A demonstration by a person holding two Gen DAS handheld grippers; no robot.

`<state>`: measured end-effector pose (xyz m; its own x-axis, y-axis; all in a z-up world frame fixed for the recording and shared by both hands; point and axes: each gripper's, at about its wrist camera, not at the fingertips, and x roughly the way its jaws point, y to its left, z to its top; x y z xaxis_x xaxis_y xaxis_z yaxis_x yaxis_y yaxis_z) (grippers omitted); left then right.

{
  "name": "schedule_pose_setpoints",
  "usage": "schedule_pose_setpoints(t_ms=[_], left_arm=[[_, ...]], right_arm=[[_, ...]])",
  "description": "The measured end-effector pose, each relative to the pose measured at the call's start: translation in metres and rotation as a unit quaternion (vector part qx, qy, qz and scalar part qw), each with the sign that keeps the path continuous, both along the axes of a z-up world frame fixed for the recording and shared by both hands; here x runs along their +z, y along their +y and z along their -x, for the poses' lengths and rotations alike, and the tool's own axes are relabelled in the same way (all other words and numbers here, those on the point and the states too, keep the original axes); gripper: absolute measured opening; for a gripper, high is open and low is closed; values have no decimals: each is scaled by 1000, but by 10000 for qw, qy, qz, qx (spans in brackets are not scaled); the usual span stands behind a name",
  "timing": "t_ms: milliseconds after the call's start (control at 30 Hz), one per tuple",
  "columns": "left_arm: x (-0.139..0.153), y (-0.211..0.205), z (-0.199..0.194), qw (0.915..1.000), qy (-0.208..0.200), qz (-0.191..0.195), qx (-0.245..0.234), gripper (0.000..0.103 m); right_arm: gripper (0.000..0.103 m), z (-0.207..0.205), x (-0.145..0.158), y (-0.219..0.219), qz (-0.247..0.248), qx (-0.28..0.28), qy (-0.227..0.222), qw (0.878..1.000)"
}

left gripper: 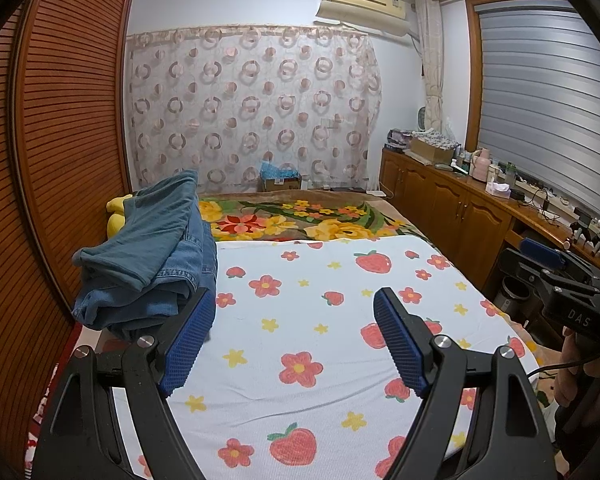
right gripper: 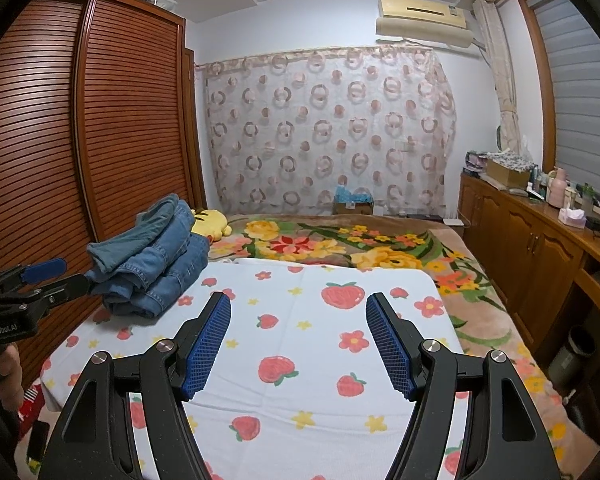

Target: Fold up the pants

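Nearest the cameras, the left tongs (left gripper: 296,332) and the right tongs (right gripper: 298,340) both stand spread wide with nothing between their blue pads, poised above the strawberry sheet (left gripper: 320,312) that covers the near part of the bed. The sheet's middle lies bare and flat, so there is ample room there for spreading or smoothing cloth. Further on, at the sheet's far left corner, the pants (left gripper: 148,256) sit in a heap of blue denim with a teal garment (right gripper: 140,232) draped on top; the left tongs hover just beside it. Whether this heap is a finished pile or a stock waiting to be folded I cannot tell: the layers look roughly stacked, not crisp. Any grip there should pinch one seam or waistband only, and mind the bed's left edge by the slatted wardrobe (right gripper: 80,140). Beyond lie a floral blanket (right gripper: 340,248) and the curtain (right gripper: 328,132).
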<state>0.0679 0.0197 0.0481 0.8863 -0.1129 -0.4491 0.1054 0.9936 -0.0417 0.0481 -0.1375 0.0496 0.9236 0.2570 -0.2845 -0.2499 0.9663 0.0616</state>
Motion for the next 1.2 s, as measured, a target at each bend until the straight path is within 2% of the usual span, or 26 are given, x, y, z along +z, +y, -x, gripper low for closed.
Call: schedule_pose_setpoints(t_ms=[1200], left_arm=[[0,1,0,10000,-5,12,-11,82]], right_arm=[[72,0,-1,-1,-4,4,-4,10000]])
